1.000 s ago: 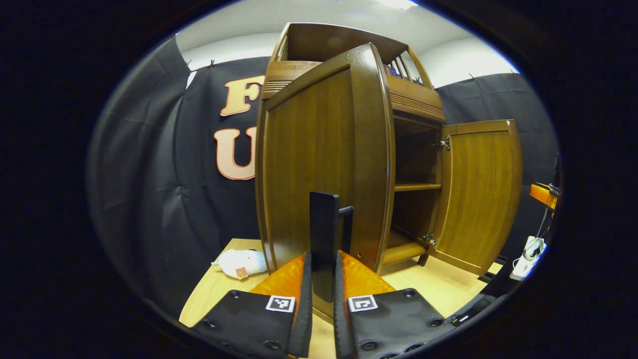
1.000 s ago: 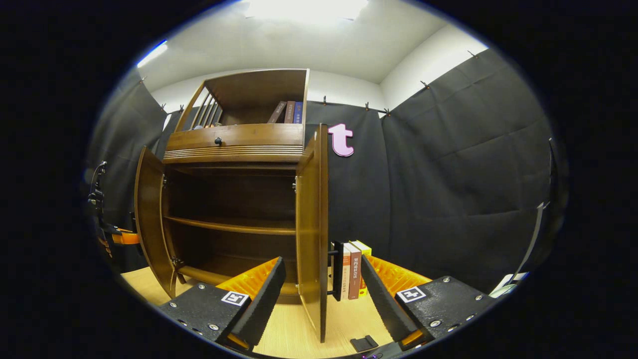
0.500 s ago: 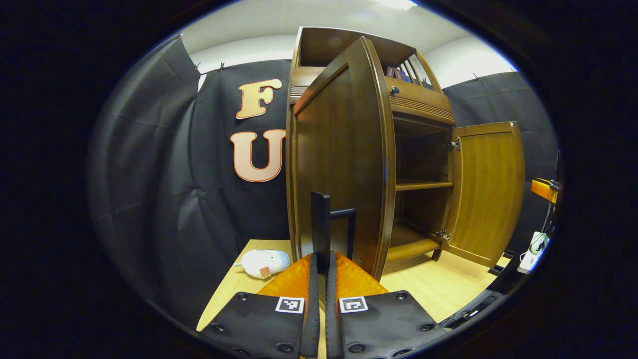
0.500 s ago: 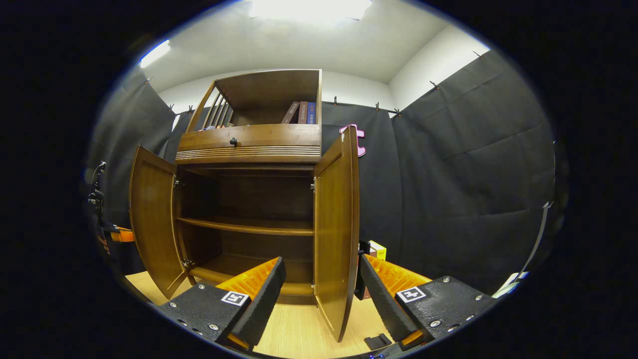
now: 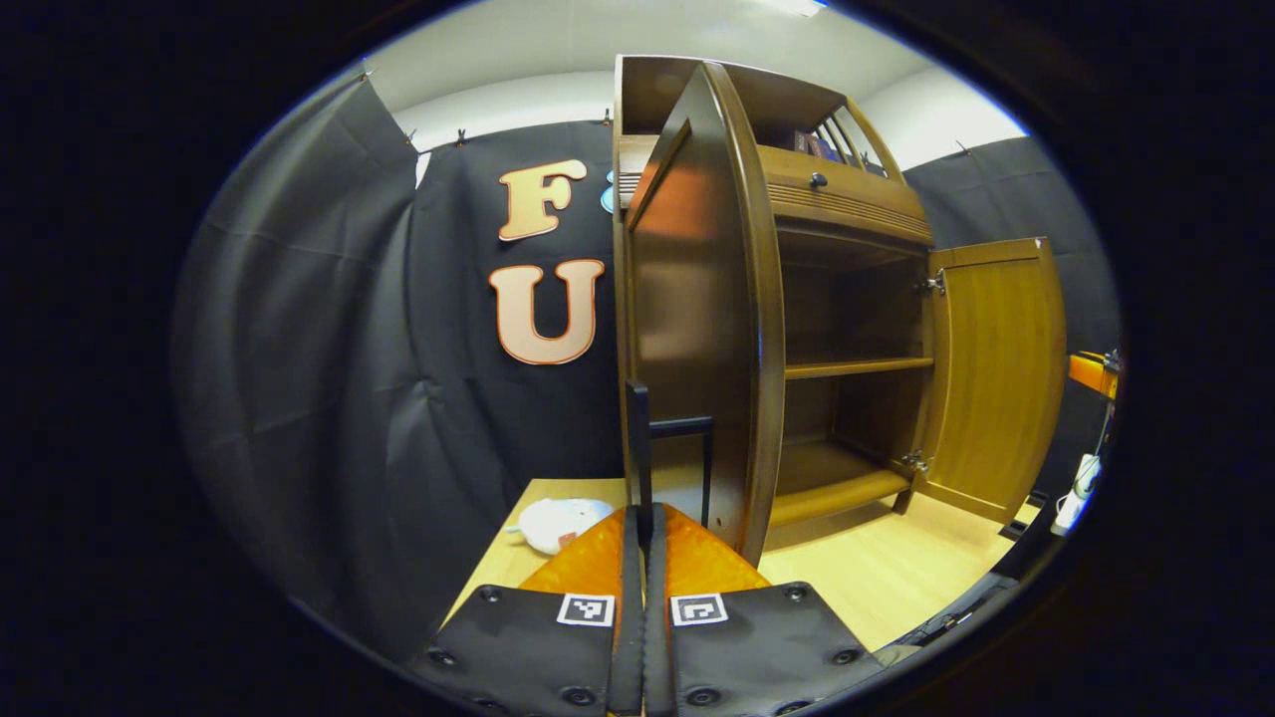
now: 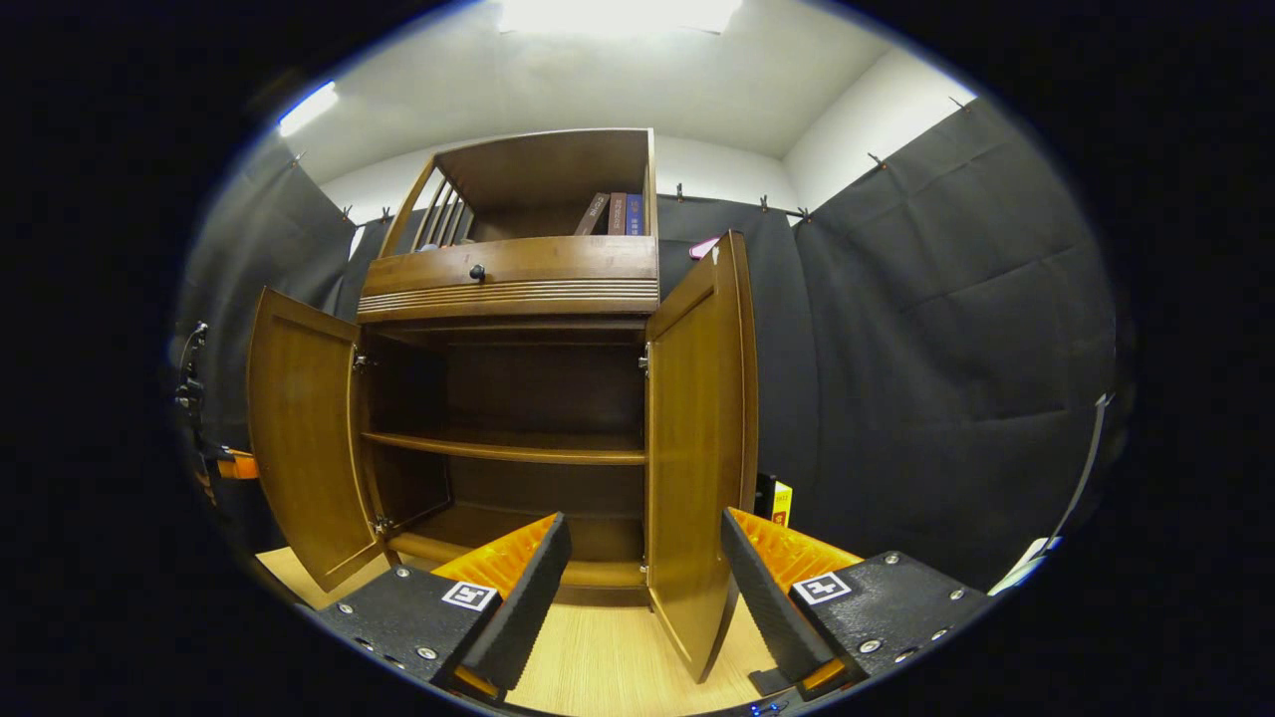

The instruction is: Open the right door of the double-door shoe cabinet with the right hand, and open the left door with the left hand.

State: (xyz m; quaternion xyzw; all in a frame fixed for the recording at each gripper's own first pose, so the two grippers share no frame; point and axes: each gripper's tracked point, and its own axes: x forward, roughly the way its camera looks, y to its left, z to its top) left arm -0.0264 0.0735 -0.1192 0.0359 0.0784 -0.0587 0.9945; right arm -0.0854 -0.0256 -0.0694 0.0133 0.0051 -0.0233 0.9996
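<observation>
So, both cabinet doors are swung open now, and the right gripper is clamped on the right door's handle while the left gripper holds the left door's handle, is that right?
Not quite. The right gripper is open and holds nothing; in the right gripper view the right door stands between its spread fingers, untouched. The rest holds: both doors are open, and the left gripper is shut on the left door's handle.

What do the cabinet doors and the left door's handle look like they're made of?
Doors: wood or wood veneer, brown, with visible grain and a glossy sheen, probably varnished. Handle: a thin dark bar, likely metal, matte; the material can't be confirmed.
</observation>
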